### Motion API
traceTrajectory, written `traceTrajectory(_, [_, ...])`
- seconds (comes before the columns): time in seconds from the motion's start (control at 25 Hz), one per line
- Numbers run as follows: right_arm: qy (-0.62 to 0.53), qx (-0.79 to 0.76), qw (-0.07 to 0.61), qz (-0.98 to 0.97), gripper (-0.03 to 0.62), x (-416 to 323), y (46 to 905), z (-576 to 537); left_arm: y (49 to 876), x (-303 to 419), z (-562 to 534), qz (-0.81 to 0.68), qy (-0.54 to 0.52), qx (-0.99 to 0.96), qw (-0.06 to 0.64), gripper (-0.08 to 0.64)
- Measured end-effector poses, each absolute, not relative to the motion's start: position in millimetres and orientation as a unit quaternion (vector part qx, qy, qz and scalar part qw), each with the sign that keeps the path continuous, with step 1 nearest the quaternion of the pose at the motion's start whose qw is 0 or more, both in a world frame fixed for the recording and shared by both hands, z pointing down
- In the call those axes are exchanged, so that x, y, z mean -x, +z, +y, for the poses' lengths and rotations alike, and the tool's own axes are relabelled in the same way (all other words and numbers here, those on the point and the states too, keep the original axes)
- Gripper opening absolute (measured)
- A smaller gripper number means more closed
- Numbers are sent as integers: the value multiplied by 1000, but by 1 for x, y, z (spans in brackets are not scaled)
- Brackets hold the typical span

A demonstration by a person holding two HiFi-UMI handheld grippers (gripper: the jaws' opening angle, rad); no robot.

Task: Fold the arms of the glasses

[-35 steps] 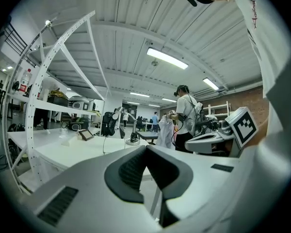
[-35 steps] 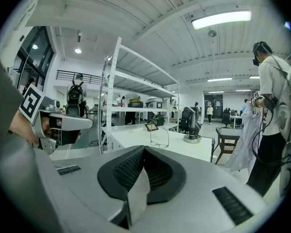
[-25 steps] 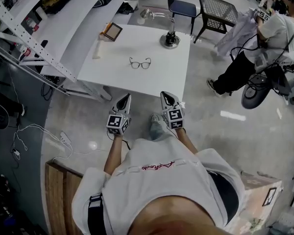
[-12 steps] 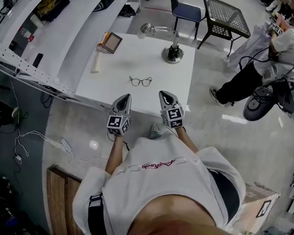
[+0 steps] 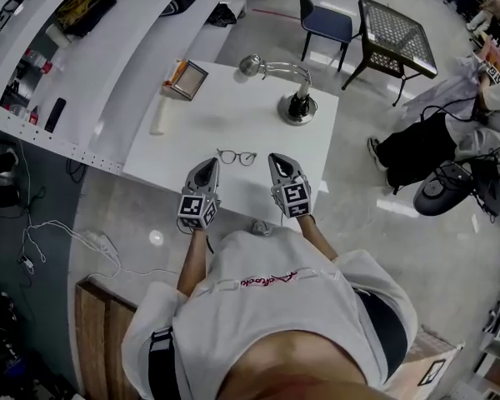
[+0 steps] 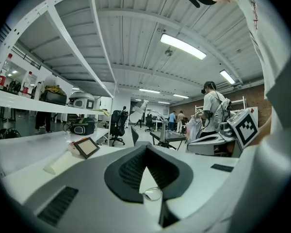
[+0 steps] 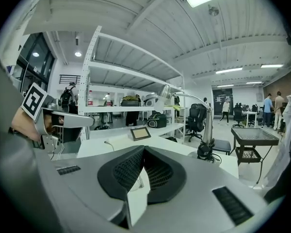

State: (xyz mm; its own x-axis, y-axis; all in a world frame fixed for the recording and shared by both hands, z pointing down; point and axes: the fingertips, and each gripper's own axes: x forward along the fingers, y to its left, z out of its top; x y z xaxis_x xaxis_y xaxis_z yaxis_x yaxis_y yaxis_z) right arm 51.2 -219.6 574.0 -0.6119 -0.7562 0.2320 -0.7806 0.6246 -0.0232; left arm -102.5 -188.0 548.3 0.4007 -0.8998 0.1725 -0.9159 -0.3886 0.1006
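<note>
A pair of thin dark-framed glasses (image 5: 237,157) lies with its arms open near the front edge of the white table (image 5: 233,111). My left gripper (image 5: 206,165) hovers just left of the glasses and my right gripper (image 5: 277,160) just right of them; neither touches them. Both are shut with nothing between the jaws. In the left gripper view, one lens of the glasses (image 6: 153,194) shows through the gap below the closed tips of the left gripper (image 6: 146,147). The right gripper (image 7: 143,148) points over the table toward the lamp.
A desk lamp (image 5: 297,107) stands at the table's back right. A small framed tablet (image 5: 188,78) and a white roll (image 5: 159,117) lie at its left. White shelving (image 5: 83,65) runs along the left. A blue chair (image 5: 327,19), a black mesh table (image 5: 396,25) and a person (image 5: 450,123) are beyond.
The table and glasses have come much closer; both grippers now reach over the table's front edge on either side of the glasses. The jaws stayed shut.
</note>
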Motion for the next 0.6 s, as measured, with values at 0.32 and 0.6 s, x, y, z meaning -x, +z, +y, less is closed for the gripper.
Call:
traceTrajectory(0.32, [77, -422, 115, -896, 14, -45, 583, -234, 554, 121, -206, -558, 46, -822, 104, 23])
traceTrajectory(0.6, [94, -440, 132, -883, 14, -34, 598, -240, 581, 141, -212, -547, 64, -824, 131, 23])
